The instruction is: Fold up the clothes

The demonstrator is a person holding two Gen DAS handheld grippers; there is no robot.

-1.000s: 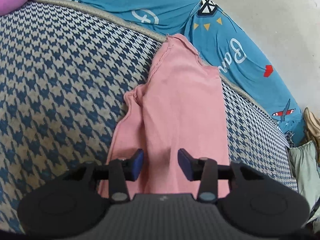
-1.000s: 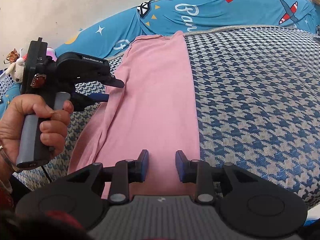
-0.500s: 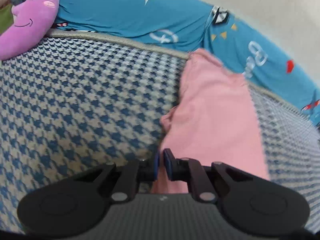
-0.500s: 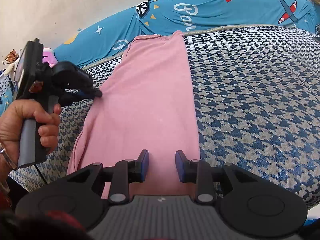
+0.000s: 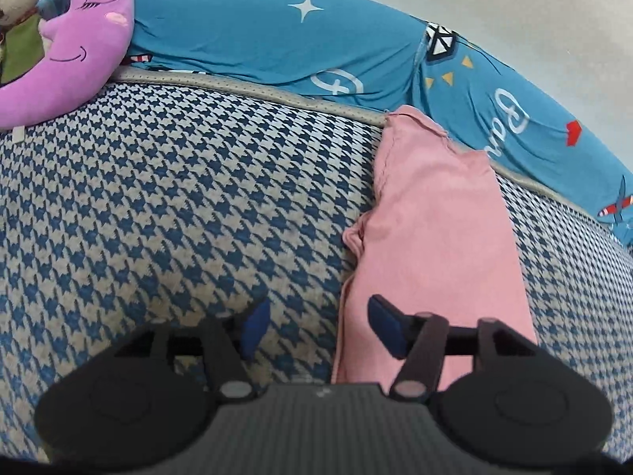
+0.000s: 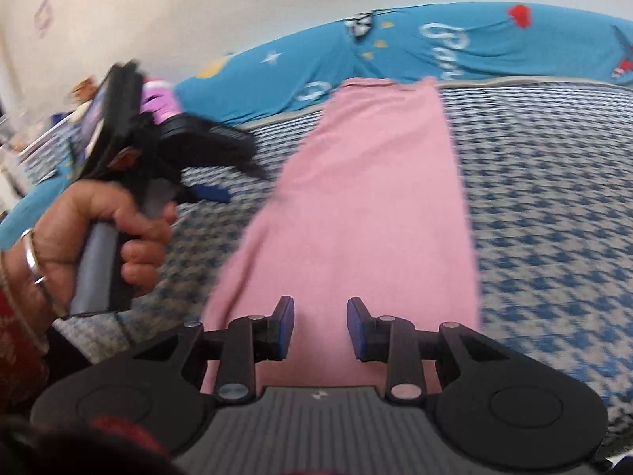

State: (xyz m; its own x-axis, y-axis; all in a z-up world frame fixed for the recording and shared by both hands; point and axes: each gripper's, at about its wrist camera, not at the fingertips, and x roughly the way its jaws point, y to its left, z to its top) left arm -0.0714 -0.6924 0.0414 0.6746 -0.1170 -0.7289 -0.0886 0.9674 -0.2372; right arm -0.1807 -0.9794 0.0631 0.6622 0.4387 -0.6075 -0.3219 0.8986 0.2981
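A pink garment (image 5: 431,245) lies folded into a long strip on the houndstooth bed cover (image 5: 166,213); the right wrist view also shows the pink garment (image 6: 368,213) stretching away toward the blue pillows. My left gripper (image 5: 316,326) hangs over the strip's left edge, its jaws opening, with nothing pinched between them. In the right wrist view the left gripper (image 6: 237,184) sits left of the cloth, held by a person's hand (image 6: 99,233). My right gripper (image 6: 319,326) hovers over the near end of the strip, jaws apart, holding nothing.
Blue printed pillows (image 5: 285,39) line the far edge of the bed against a pale wall. A purple moon-shaped plush (image 5: 71,47) rests at the far left. The houndstooth cover (image 6: 554,206) spreads wide on both sides of the garment.
The left gripper shut at the garment's left edge, then opened and drew back up and leftward. The left edge now lies folded in. The right gripper shifted slightly, jaws unchanged.
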